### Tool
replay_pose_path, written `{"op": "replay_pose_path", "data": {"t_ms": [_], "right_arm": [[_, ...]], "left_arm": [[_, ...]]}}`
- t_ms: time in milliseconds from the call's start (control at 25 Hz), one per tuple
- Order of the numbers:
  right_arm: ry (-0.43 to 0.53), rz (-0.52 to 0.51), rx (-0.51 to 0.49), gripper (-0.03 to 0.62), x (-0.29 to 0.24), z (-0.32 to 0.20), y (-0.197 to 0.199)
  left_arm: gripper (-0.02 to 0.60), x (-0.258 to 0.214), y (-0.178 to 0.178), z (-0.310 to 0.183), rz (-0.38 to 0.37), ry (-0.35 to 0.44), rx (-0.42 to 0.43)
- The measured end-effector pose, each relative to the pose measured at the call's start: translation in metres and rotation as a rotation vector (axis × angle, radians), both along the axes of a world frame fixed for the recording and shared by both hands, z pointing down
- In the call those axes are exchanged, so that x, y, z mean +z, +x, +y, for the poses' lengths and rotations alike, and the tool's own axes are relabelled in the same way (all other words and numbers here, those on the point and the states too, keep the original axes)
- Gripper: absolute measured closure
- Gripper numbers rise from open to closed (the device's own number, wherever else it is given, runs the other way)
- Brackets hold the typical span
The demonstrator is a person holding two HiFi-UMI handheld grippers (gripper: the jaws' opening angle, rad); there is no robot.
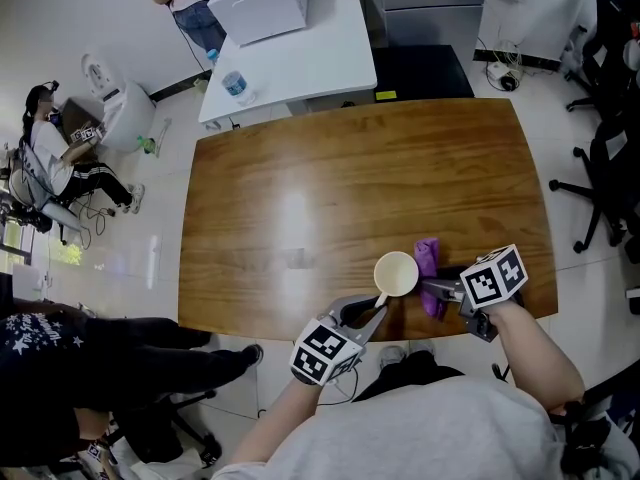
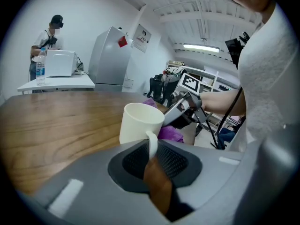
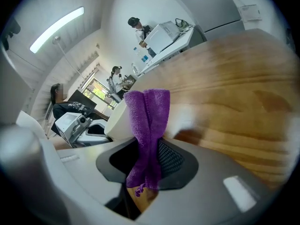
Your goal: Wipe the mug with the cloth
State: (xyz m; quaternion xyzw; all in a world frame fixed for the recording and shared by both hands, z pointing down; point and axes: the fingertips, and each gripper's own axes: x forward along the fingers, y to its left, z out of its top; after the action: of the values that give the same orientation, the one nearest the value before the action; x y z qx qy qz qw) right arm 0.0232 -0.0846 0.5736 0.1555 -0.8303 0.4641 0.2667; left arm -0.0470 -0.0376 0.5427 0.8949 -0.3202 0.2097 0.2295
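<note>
A: Left tool, state?
B: Pinched on handle of white mug, standing upright near counter's front edge.
A: And right tool?
B: Clamped on bunched purple cloth, held just beside mug, on side away from handle.

Cream-white mug; purple cloth; brown wood-grain table; black-and-white square-patterned marker cubes; pale floor.

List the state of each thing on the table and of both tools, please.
mug, upright on the table, looks empty.
cloth, bunched, clamped, right beside the mug.
left tool, shut on the mug's handle.
right tool, shut on the cloth.
</note>
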Motion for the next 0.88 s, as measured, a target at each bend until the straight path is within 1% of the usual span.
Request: {"op": "replay_pose_path", "data": {"t_ms": [200, 440, 640, 800, 880], "right_arm": [[0.032, -0.014, 0.032, 0.471, -0.012, -0.016, 0.005], [0.075, -0.066, 0.054, 0.471, -0.037, -0.036, 0.0], [0.089, -0.117, 0.041, 0.471, -0.054, -0.039, -0.011], [0.071, -0.178, 0.032, 0.471, -0.064, -0.039, -0.022], [0.064, -0.177, 0.015, 0.471, -0.06, -0.037, -0.028]], "left_arm": [[0.526, -0.001, -0.007, 0.0, -0.005, -0.002, -0.006], [0.526, -0.002, -0.024, -0.008, -0.043, 0.036, -0.046], [0.525, -0.002, -0.04, -0.018, -0.076, 0.069, -0.078], [0.52, -0.001, -0.049, -0.026, -0.084, 0.084, -0.098], [0.52, -0.001, -0.05, -0.029, -0.085, 0.086, -0.099]]}}
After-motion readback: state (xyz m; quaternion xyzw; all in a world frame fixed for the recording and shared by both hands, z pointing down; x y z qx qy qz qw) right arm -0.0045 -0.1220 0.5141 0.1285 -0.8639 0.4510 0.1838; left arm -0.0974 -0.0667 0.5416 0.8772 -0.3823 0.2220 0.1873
